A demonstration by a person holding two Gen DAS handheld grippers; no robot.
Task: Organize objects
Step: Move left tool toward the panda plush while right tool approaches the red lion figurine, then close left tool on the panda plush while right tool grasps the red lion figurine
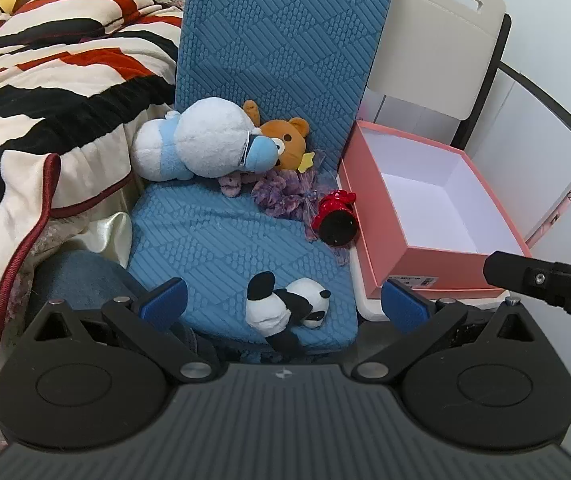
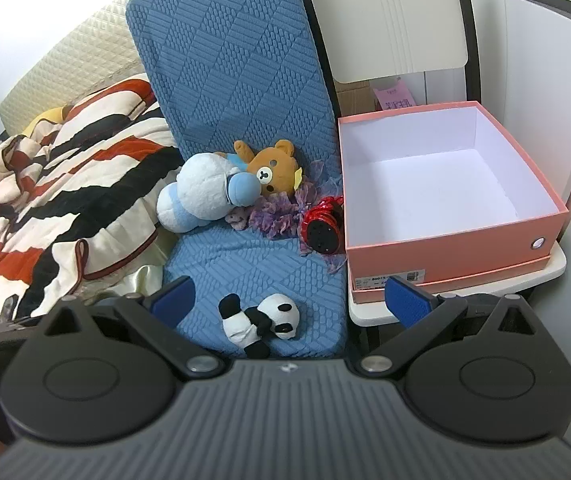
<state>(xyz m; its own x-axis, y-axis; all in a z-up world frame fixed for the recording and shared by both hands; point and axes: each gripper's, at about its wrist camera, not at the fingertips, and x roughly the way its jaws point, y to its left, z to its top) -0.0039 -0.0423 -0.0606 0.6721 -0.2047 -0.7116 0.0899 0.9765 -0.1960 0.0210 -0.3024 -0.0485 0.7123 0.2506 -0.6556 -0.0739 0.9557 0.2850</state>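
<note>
A blue padded chair holds several toys. A panda plush lies at the seat's front edge. A white-and-blue plush, a brown bear, a purple frilly item and a red-and-black round object lie at the back. An empty pink box stands to the right. My left gripper is open and empty in front of the panda. My right gripper is open and empty, also near the panda.
A striped red, black and cream blanket covers the bed at left. The box sits on a white chair. The right gripper's black body shows at the right edge of the left wrist view.
</note>
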